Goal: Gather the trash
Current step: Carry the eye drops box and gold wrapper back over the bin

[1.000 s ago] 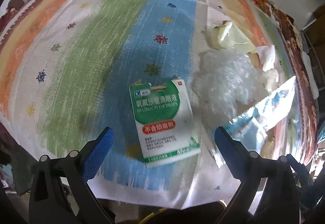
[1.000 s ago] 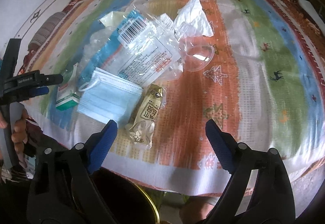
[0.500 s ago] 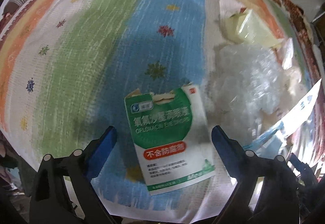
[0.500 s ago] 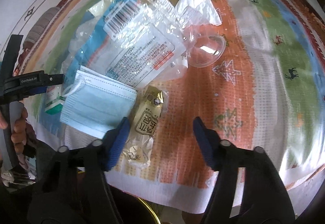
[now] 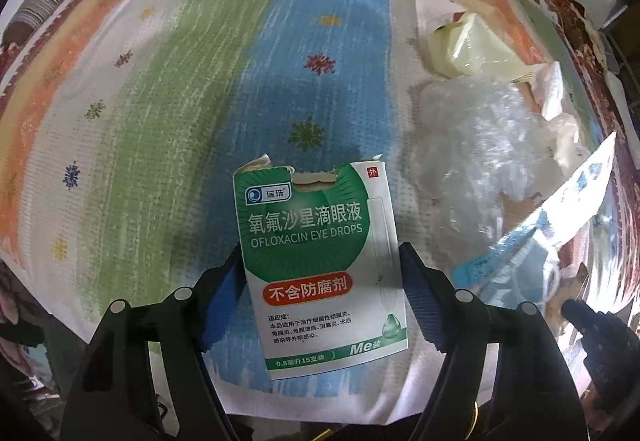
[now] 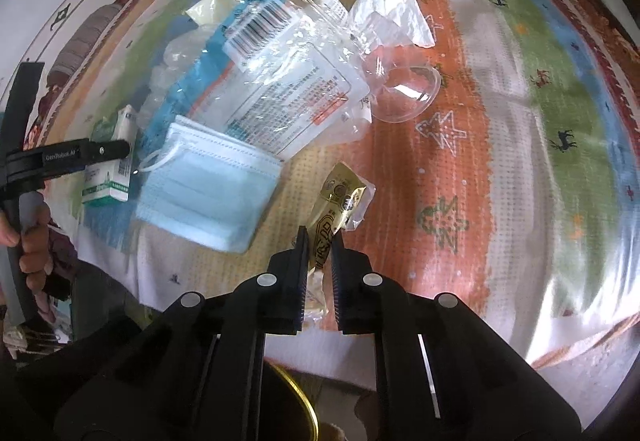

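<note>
The left tongs (image 5: pixel 322 273) are seen closed most of the way around a green and white eye-drops box (image 5: pixel 320 261), labelled OFLOXACIN EYE DROPS; their jaws have just been closing. The blue pads (image 5: pixel 420 297) lie against the box's two long sides, so the box is grasped, though it still lies flat on the striped cloth (image 5: pixel 180 89) that covers the counter. The box's top flap is torn open, and what is inside cannot be told.

The right tongs (image 6: pixel 320 245) are nearly clenched, their jaws having just been closing, and a gold snack wrapper (image 6: pixel 340 201) is pinched between the fingertips at its near end. The rest of the wrapper lies on the cloth, pointing away from the tongs.

Just to the left of the wrapper a pale blue face mask (image 6: pixel 208 193) is seen, its far edge overlapped by a clear printed plastic bag (image 6: pixel 280 81) with a barcode. A clear plastic cup (image 6: pixel 404 89) lies tipped on its side beside the bag, with nothing seen in it. A crumpled white tissue (image 6: pixel 392 9) lies beyond the cup. From the left wrist camera a crumpled clear plastic wrap (image 5: pixel 472 145) and a pale yellow packet (image 5: pixel 468 45) are seen to the right of the box.

At the bottom edge of the right wrist view the gold rim of a dark container (image 6: pixel 304 405) is partly shown below the counter's edge; its contents cannot be told.
</note>
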`<state>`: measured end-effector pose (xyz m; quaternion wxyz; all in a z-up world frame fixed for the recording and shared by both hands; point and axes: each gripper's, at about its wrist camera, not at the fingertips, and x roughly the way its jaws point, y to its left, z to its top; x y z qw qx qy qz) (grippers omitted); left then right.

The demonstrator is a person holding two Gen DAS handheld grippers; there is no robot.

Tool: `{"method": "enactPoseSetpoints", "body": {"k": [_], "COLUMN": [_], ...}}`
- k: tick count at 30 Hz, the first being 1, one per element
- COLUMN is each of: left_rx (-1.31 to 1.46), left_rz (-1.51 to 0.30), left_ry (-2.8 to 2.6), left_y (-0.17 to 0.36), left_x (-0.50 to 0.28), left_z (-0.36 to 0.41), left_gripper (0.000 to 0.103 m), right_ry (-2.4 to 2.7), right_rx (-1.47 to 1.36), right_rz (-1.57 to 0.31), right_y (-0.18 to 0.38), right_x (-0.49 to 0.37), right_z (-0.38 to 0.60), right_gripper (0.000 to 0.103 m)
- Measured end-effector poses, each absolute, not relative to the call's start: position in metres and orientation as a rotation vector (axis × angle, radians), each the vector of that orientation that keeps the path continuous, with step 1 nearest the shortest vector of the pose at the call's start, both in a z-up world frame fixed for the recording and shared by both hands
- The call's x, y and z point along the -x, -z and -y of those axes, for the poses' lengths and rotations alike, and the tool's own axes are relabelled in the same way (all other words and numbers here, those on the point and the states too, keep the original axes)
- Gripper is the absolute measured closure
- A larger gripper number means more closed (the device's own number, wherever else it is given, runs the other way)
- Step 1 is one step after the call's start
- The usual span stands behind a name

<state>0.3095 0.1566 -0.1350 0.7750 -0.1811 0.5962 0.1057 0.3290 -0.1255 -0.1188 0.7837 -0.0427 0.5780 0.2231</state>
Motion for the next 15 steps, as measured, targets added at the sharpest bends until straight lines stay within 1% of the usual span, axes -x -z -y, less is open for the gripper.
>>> {"method": "enactPoseSetpoints", "body": {"k": [7, 11, 15], "left_rx": [0.406, 0.406, 0.411], "left_rz": [-1.228, -1.206, -1.181], "left_ry": [-0.196, -0.175, -0.142], "left_y": [0.101, 0.088, 0.071], "left_x": [-0.294, -0.281, -0.270], "left_z": [-0.154, -0.148, -0.139], "left_gripper": [0.030, 0.030, 0.030], "right_ry": [-0.523, -0.546, -0.574], "right_rx": [0.095, 0.160, 0.165], "right_rz": [-1.203, -1.181, -1.158], "right_y": [0.098, 0.092, 0.080], "right_x": [-0.312, -0.300, -0.285], "right_z": [0.116, 0.109, 0.107], "right_gripper": [0.094, 0.094, 0.094]}}
